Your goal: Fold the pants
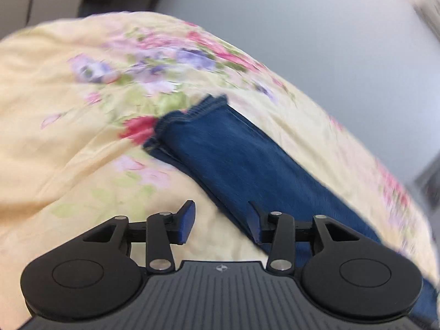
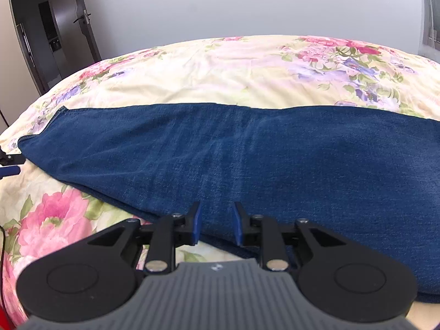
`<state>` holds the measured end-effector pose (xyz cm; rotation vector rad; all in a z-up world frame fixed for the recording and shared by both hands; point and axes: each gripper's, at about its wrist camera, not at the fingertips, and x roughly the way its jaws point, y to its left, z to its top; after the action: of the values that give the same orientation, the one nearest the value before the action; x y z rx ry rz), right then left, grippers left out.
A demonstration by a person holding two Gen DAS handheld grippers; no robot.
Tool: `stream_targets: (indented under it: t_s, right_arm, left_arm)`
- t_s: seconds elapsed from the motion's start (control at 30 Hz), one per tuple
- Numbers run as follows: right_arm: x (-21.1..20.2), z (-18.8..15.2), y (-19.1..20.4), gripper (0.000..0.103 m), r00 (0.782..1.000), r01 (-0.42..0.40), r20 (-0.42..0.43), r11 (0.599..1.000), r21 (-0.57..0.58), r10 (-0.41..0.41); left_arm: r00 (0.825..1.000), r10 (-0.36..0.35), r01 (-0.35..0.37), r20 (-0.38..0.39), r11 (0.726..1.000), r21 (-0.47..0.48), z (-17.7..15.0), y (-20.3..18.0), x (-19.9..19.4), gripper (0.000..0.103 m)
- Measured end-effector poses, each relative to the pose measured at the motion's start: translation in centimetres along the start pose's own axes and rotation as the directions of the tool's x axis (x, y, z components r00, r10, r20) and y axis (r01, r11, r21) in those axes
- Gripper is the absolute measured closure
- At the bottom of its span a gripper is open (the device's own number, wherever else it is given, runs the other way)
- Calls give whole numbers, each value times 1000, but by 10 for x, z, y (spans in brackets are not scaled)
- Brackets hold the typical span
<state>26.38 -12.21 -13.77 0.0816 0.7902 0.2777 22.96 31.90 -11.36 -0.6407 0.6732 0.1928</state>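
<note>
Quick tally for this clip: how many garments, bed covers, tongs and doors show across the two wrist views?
Pants, blue denim: 1
Floral bed cover: 1
Tongs: 2, left tongs and right tongs, both open with nothing pinched
Door with handle: 1
Total: 5

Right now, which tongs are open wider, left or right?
The left tongs: a broad gap with bedsheet and the jeans' edge showing between the pads. The right tongs show only a narrow gap over the denim.
</note>
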Motion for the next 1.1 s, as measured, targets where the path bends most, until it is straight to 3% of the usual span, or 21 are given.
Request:
stream_targets:
  t_s: [0.1,0.2,0.4,0.53,0.6,0.8,0.97,1.1]
  right_arm:
    - [1,7,-4,83,1000,15,12,1000,5,-15]
    - [5,13,-4,83,1000,22,14,1000,-4,-22]
    - [32,33,-6,84,1000,8,-3,1000,-28,-8]
    - [60,61,-7,89,999,53,13,998,-46,-53]
    - [77,75,-11,92,995,98,10,994,-43,-98]
    - [125,102,-33,103,985,173,-14,985,-25,-173]
    - [147,109,-37,103,983,177,-34,983,-48,-179]
    - [130,106,-36,103,988,140,-68,989,-41,-142]
  left_arm:
    - [999,-37,40,20,987,-154,11,24,10,50]
    - [998,-52,61,47,972,-228,17,33,26,50]
    - [998,4,10,60,973,-230,31,43,59,53]
    - [998,38,-28,59,987,-158,39,37,71,56]
    - [997,36,-24,68,986,-165,41,39,75,69]
    - [996,26,-12,83,986,-169,41,38,76,87]
    - [996,35,-22,83,988,-156,48,31,74,92]
    - [995,41,-30,87,991,-131,53,23,67,95]
